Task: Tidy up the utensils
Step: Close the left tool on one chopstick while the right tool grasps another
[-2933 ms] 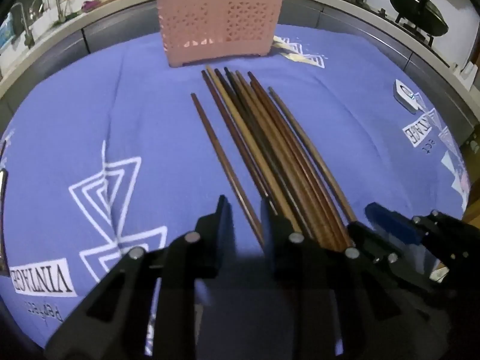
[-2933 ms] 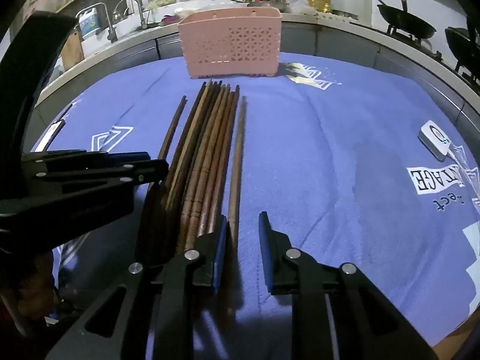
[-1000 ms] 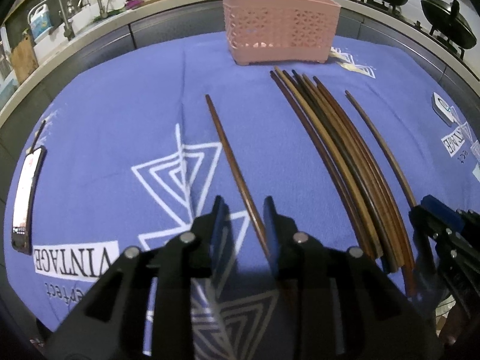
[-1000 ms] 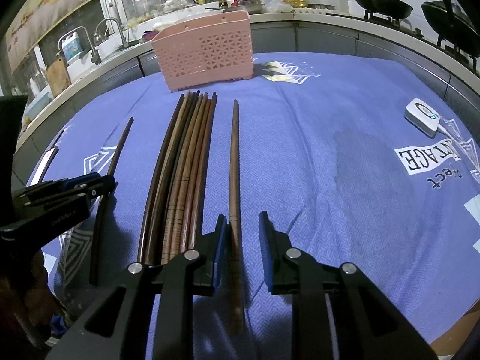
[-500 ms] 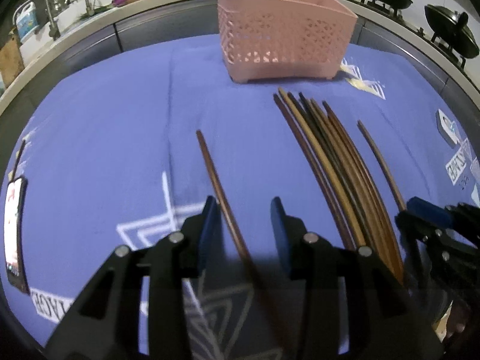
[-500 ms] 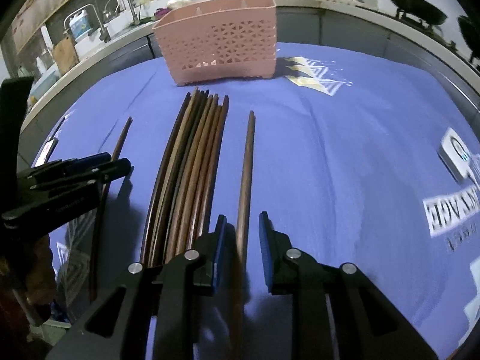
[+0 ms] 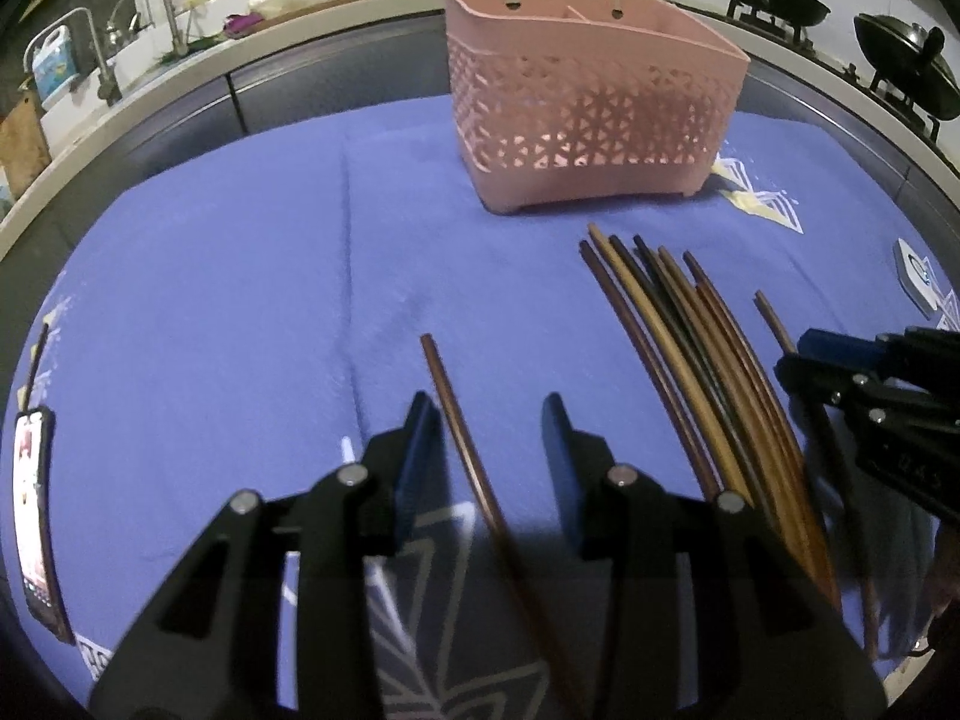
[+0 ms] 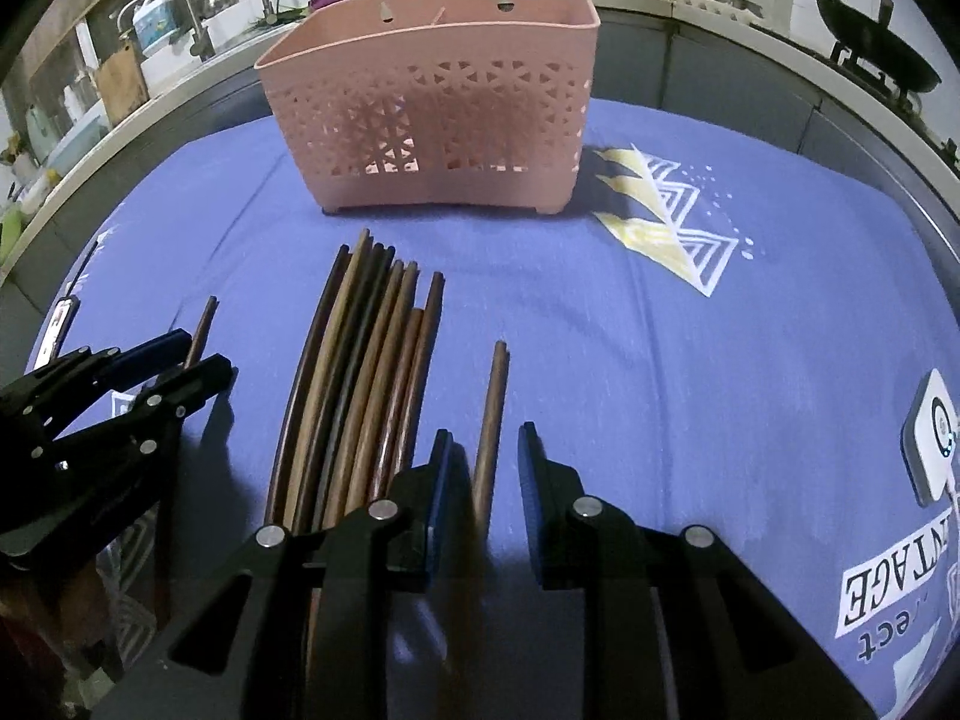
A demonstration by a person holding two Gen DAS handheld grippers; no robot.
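**Left wrist view: two loose chopsticks bracketed, neither pinched**

Furthest left, the left claw (image 7: pixel 492 438) has just been opening. Its jaws are spread, and a single dark chopstick (image 7: pixel 462 444) runs between them, just beside the left pad with a clear gap to the right one. Its tip reaches a little ahead of the fingertips.

To the right of that claw lies the bundle of chopsticks (image 7: pixel 690 360), brown to near-black, side by side on the blue cloth (image 7: pixel 240 300) with tips staggered.

Right of the bundle, the right claw (image 8: pixel 483 456) straddles another lone chopstick (image 8: pixel 489 420). Its jaws are parted more narrowly, with cloth showing on both sides of the stick, so nothing is visibly clamped.

Ahead of both claws stands the pink lattice basket (image 7: pixel 588 114), which is divided inside and appears empty as far as can be seen.

These sticks should be light, stiff and smooth, and they are thin enough to roll or pivot in a loose pinch. A firm hold on the thicker rear part, square across the shaft, would probably keep the tip steady for dropping it into a compartment.
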